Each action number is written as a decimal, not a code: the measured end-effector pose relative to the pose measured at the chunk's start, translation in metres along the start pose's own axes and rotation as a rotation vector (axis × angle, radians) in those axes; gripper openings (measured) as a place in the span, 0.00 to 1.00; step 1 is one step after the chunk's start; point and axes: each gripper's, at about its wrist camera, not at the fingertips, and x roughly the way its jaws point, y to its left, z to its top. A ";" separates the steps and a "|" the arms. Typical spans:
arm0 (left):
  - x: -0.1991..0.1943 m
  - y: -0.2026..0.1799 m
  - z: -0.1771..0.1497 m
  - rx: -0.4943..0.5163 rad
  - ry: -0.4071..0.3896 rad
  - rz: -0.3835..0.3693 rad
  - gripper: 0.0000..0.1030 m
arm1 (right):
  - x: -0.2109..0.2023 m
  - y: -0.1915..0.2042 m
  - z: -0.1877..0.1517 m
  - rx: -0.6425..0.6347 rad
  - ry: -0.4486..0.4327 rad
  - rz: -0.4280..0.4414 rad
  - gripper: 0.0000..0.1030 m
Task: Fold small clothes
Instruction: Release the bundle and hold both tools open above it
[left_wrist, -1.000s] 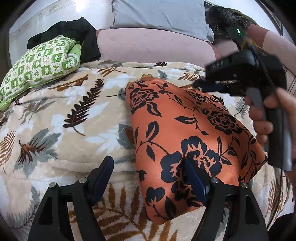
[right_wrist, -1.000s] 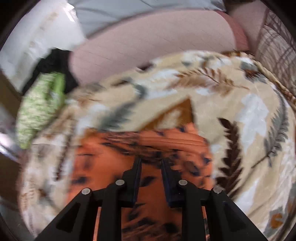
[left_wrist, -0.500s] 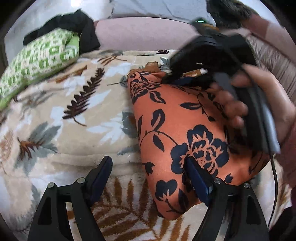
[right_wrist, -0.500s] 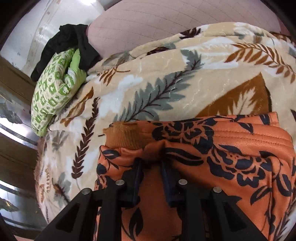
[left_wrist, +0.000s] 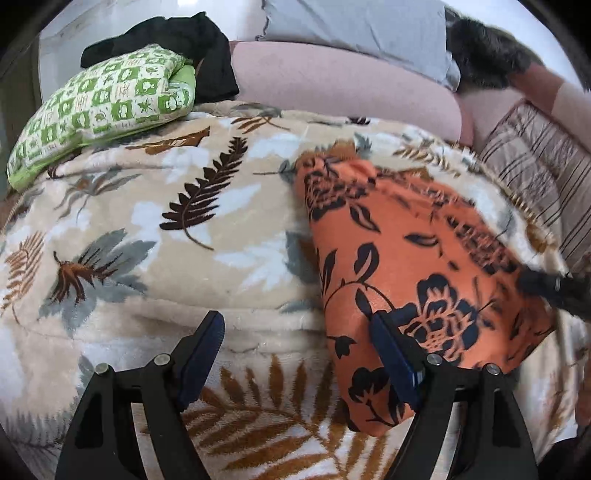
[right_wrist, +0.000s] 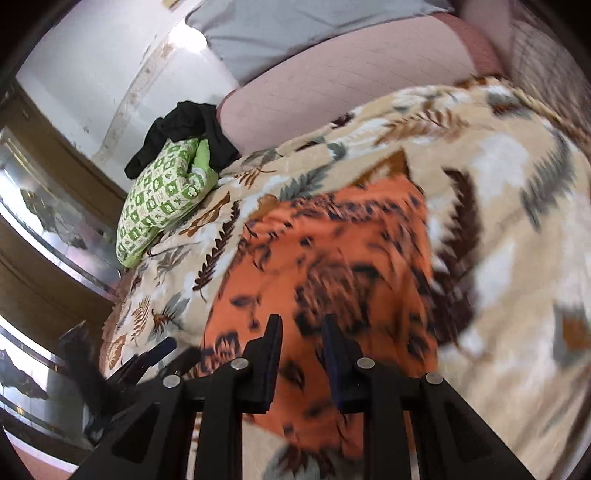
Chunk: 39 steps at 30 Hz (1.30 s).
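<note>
An orange garment with a dark floral print (left_wrist: 399, 258) lies folded on the leaf-patterned blanket (left_wrist: 155, 236); it also shows blurred in the right wrist view (right_wrist: 332, 258). My left gripper (left_wrist: 295, 354) is open wide and empty, low over the blanket at the garment's near left edge, its right finger (left_wrist: 391, 354) lying over the cloth. My right gripper (right_wrist: 301, 354) hovers above the garment with its jaws a narrow gap apart and nothing between them. Its tip shows blurred at the right edge of the left wrist view (left_wrist: 554, 288).
A green checked folded cloth (left_wrist: 99, 114) and a black garment (left_wrist: 177, 40) lie at the blanket's far left. A pink bolster (left_wrist: 332, 81) and grey pillow (left_wrist: 354, 26) lie behind. A striped cushion (left_wrist: 535, 173) is at the right. A wooden bed frame (right_wrist: 48, 206) borders the left side.
My right gripper has pulled back from the garment's far edge toward the near right and lifted off the cloth. The garment stays flat. My left gripper has hardly moved.
</note>
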 end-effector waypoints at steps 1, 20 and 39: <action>0.002 -0.004 -0.001 0.025 0.000 0.014 0.80 | 0.003 -0.009 -0.010 0.012 0.017 -0.010 0.25; -0.010 -0.025 0.000 0.137 -0.083 0.135 0.85 | 0.002 -0.028 -0.016 0.029 -0.058 -0.003 0.20; -0.009 -0.022 0.013 0.041 -0.087 0.118 0.85 | 0.005 -0.003 -0.006 -0.089 -0.117 -0.112 0.20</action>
